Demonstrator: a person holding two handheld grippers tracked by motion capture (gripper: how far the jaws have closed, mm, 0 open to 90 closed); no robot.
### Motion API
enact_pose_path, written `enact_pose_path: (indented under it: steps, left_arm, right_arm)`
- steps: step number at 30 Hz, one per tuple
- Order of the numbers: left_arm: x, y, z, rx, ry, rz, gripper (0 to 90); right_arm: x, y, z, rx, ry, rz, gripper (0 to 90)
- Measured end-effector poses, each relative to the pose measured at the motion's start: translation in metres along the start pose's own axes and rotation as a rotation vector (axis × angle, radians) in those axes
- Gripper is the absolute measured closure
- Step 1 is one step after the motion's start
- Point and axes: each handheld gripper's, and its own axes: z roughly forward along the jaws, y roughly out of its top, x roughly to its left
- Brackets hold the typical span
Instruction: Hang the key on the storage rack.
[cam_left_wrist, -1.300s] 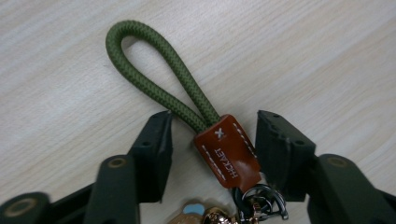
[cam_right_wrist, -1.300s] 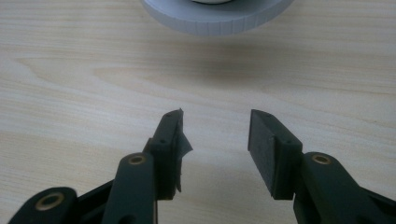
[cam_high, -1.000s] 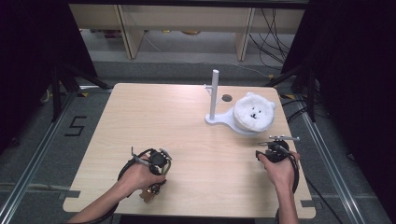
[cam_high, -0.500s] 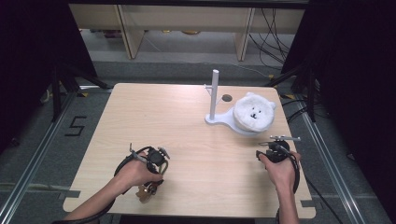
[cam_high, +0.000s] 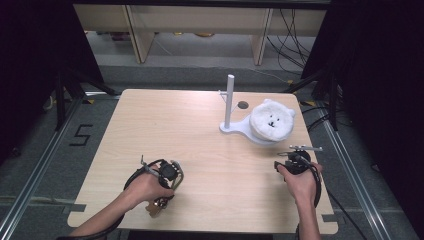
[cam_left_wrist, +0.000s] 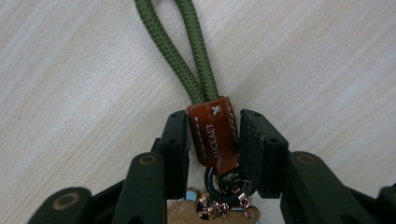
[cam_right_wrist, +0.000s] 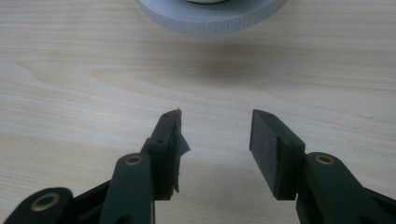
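Nearest to us, close to the bench's (cam_high: 210, 130) near edge and toward its near left corner, our left claw (cam_left_wrist: 215, 135) is clamped on a keychain: its two black pads press the sides of the brown leather tab (cam_left_wrist: 214, 133), which is stitched in white and stamped with small lettering. Its jaws have just been closing, after opening a little, with the tab between them. Behind the tab, down between the jaws, hang a dark ring (cam_left_wrist: 223, 179) and a rose-gold clasp (cam_left_wrist: 240, 193) with a tan charm (cam_left_wrist: 187, 212) under them; we cannot tell what shape the charm is. From the tab's far end a doubled green cord loop (cam_left_wrist: 182, 44) runs away across the light wood. In the high view our left hand (cam_high: 145, 187) covers most of that claw, with a bit of the keychain (cam_high: 156, 207) peeking out at the near edge. Our right claw (cam_right_wrist: 214, 140) rests by the near right corner with its jaws standing moderately wide and nothing between them, only bare wood; a scrap of torn pad lining sticks out from one jaw. Just beyond it, toward the right edge, sits a white stand (cam_high: 235, 129) with an upright post (cam_high: 229, 97) and a round base, whose ribbed rim (cam_right_wrist: 210, 18) shows in the right gripper view. On that base lies a fluffy white bear-face plush (cam_high: 271, 120). A small dark hole (cam_high: 243, 105) marks the bench near the far edge.
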Motion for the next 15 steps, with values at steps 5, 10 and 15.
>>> enact_pose_path:
  steps: [5,10,15]
  left_arm:
    - [0.0025,0.0003,0.0008,0.022,-0.003,-0.010,61.9]
    - [0.0040,-0.0003,0.0030,0.038,-0.016,-0.014,58.9]
    - [0.0047,-0.0004,0.0020,0.048,-0.013,0.011,63.0]
  right_arm:
    - [0.0028,0.0003,0.0009,-0.001,0.017,0.033,54.8]
    - [0.0008,0.0001,0.0010,0.004,-0.003,0.016,54.7]
    - [0.0014,0.0000,0.0006,-0.004,0.012,0.028,54.4]
